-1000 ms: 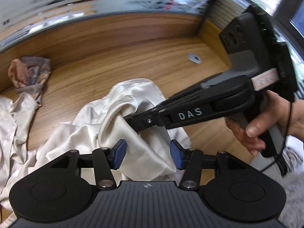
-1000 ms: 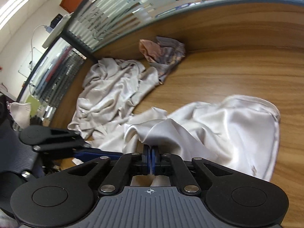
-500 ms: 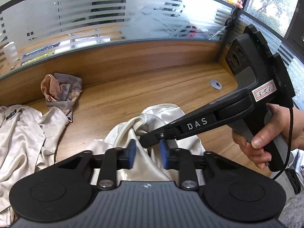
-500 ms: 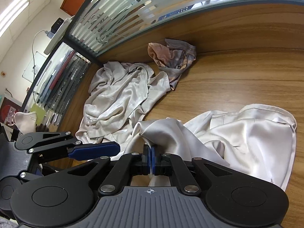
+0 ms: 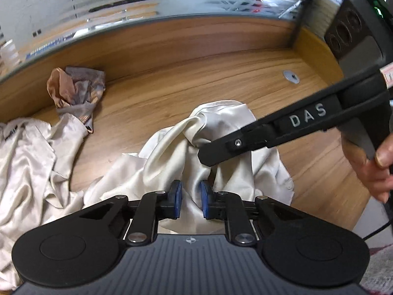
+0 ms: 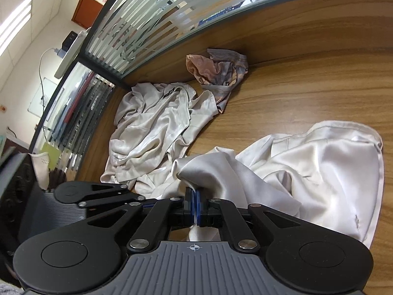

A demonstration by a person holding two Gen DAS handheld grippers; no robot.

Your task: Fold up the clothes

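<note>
Two grippers work one cream satin garment [image 5: 221, 132] on the tabletop [image 5: 196, 86]: right gripper [image 6: 194, 202] fingers pinch a raised fold, left gripper [image 5: 190, 202] fingers, just narrowed, straddle cloth below. Slippery satin could slide free.

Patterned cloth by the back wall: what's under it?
The patterned cloth lies on the wooden desk, its lower tip over the cream shirt's edge. Anything beneath its bunched folds is hidden.

Both my wrist cams sit low and close over the cream garment [image 5: 169, 152] [image 6: 326, 169], angled down at it. Left looks toward the glass partition [image 5: 122, 5]; right comes from the garment's other side. Both catch the patterned cloth [image 5: 76, 88] [image 6: 218, 71].
</note>
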